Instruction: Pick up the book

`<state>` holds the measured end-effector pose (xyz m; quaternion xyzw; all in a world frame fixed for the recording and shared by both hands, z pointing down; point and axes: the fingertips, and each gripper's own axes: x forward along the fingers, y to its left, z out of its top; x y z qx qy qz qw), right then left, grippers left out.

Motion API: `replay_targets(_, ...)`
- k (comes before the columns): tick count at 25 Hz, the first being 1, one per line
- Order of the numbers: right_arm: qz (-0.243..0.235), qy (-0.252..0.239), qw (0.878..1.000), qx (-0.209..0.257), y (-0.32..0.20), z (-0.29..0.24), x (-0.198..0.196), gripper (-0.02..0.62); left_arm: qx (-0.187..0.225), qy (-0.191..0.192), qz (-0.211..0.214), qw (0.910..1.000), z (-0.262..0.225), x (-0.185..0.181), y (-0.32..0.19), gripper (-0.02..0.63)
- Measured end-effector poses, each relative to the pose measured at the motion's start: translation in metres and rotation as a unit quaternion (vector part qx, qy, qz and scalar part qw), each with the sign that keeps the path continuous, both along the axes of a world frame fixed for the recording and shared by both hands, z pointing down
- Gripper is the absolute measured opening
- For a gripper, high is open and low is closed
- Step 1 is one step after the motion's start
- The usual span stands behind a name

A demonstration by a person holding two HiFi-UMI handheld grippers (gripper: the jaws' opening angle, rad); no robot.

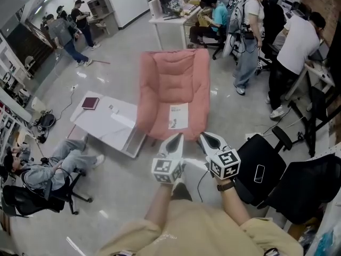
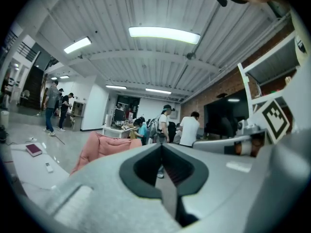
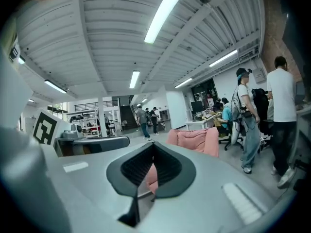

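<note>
Grey polished floor is spreading across a busy open workroom, and at the left a person is sitting low on a black office chair. Just beyond, a low white table is standing on the floor, and the book, dark red and closed, is lying flat at its far left corner, with nothing touching it. Beside the table's right edge a pink floor cushion is sitting with its back raised, and a white printed sheet is lying at its near edge. Below the cushion, the left gripper is pointing roughly level toward that near edge, its jaws pressed together with nothing between them, well apart from the book. Just beside it, the right gripper is pointing the same way, its jaws likewise closed and empty. Further right a black chair is carrying a phone on its seat, and at the far right several people are standing and sitting around white desks
</note>
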<state>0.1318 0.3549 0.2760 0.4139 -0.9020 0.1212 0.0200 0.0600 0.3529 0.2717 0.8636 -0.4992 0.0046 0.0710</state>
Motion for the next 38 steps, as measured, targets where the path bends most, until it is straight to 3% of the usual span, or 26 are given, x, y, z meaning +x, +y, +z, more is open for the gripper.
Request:
replay_targets(10, 0.004, -0.006, 1.0, -0.018, -0.132, 0.006, -0.086, 0.005, -0.021, 0.017, 0.003, 0.9996, 0.0, -0.093, -0.144, 0.002)
replay_targets(18, 0.025, -0.01, 0.997, -0.077, -0.186, 0.051, -0.114, 0.011, -0.064, 0.026, 0.011, 0.9976, 0.041, -0.144, -0.199, 0.002)
replay_targets(23, 0.059, -0.006, 0.989, -0.136, -0.216, 0.1, -0.096, 0.011, -0.1, 0.023, 0.021, 0.9945, 0.077, -0.146, -0.226, 0.002)
replay_targets(27, 0.053, 0.006, 0.984, -0.17, -0.246, 0.14, -0.099, 0.011, -0.144, 0.018, 0.023, 0.9891, 0.121, -0.146, -0.25, 0.002)
replay_targets(38, 0.005, 0.043, 0.958, -0.282, -0.342, 0.246, -0.108, 0.018, -0.277, 0.013, -0.011, 0.9607, 0.236, -0.142, -0.329, 0.002)
